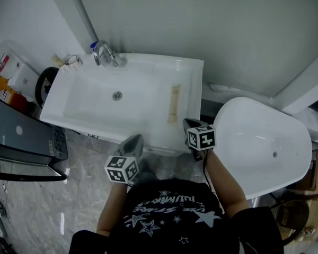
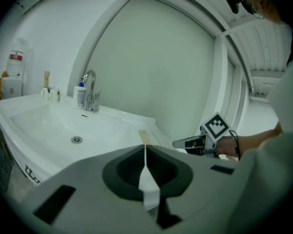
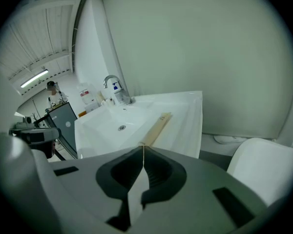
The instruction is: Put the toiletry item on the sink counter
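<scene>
Star-printed dark shirt fills the bottom of the head view, both forearms cut off by it. Left gripper [image 1: 134,139], grey matte plastic with a marker cube, hangs over the front edge of the sink [image 1: 90,107]; its own view shows the jaws pressed together on nothing. Right gripper [image 1: 187,123] is likewise closed and empty, its tips near the front end of the toiletry item [image 1: 173,103] but apart from it. The item is a slim, flat, tan strip, long and straight, lying on the sink's right counter ledge beside the basin; its print is too small to read. The sink is glossy white and rectangular, with a chrome tap [image 1: 104,52] and a round drain [image 1: 117,95]. A smooth white oval tub [image 1: 265,157] sits right, partly cut off.
</scene>
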Demonstrator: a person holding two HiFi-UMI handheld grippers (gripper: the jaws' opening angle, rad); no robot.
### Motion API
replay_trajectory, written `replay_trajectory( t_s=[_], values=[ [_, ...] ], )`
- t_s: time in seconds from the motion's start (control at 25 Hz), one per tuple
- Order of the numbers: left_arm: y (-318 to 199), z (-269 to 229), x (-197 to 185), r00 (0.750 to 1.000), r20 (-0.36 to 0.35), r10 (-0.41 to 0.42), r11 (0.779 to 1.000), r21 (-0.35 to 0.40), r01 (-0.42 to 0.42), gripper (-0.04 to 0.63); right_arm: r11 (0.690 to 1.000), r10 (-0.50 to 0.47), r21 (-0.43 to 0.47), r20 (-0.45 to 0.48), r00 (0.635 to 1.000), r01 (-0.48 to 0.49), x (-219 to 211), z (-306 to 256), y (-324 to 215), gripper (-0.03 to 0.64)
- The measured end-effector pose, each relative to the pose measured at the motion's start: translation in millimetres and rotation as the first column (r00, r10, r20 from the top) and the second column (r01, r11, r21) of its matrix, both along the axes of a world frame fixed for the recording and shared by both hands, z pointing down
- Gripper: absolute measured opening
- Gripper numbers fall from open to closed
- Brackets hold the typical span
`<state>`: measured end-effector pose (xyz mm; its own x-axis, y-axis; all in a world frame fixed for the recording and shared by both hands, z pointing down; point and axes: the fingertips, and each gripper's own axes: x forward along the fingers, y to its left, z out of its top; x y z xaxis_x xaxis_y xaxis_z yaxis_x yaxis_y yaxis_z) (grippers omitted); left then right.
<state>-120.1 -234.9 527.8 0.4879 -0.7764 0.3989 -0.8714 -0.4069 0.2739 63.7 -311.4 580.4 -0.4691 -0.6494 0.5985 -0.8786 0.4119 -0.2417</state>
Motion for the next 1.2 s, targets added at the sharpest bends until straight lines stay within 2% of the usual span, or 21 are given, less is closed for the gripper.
replay_trajectory(
  t_s=[0.24,0.52,0.92,1.2],
  values=[
    [40,-1,6,0.996,-0.007,-0.084,0.996,0.006,0.084,0.023,0.997,-0.076,-0.002,0.013,0.997,0.076,1,3,30,0.018],
    [84,5,10,0.982,-0.015,-0.19,0.982,-0.017,0.189,0.023,0.983,-0.182,-0.017,0.025,0.983,0.183,-9,9,57,0.017],
    [119,4,-7,0.963,-0.011,-0.268,0.963,-0.024,0.268,0.023,0.972,-0.234,-0.006,0.06,0.97,0.235,-36,6,68,0.014],
    [142,-3,-21,0.95,-0.042,-0.309,0.951,-0.007,0.309,0.023,0.956,-0.295,0.003,0.026,0.955,0.295,-60,2,90,0.014]
  ],
)
